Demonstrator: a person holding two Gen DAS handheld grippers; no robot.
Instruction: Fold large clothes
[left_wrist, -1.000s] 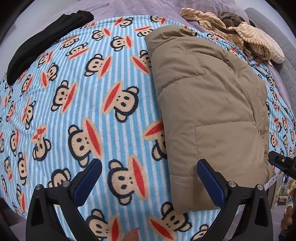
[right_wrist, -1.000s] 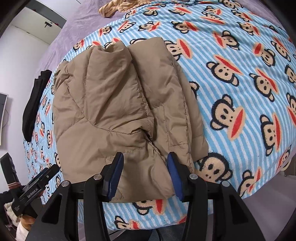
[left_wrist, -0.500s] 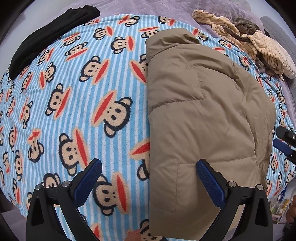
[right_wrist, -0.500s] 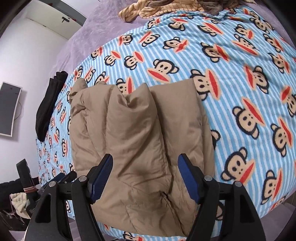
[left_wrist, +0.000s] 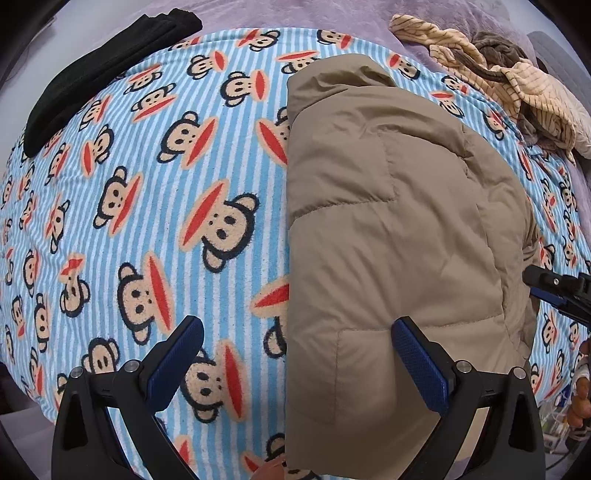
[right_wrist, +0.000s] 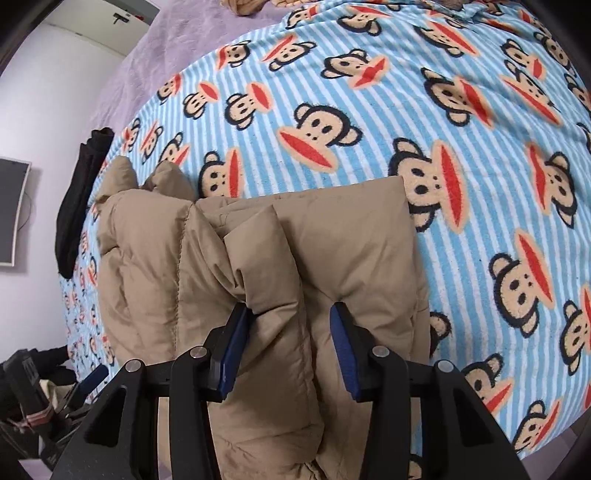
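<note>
Across the bed (left_wrist: 332, 14), a blue-striped monkey-print blanket (left_wrist: 155, 206) serves as the folding surface, and the tan puffer jacket (left_wrist: 388, 240) lies on it near the front edge. Its sides look already brought in, so it reads as a long, narrow bundle with the collar end far from the person; by my judgement the lengthwise folds are done and the crosswise fold, plus any tidying, is left. A black garment (left_wrist: 96, 77) lies folded at the far left edge of the blanket, seemingly finished, while a striped cream garment (left_wrist: 517, 92) sits crumpled with a grey-brown piece at the far right, apparently waiting its turn. The left gripper (left_wrist: 295, 358) hangs wide over the jacket's near left edge, pads clear of the cloth, holding nothing. The right gripper (right_wrist: 284, 350) is closing around a raised puffy ridge at the jacket's near end; the left pad touches the fabric, the right pad looks just short of it.
</note>
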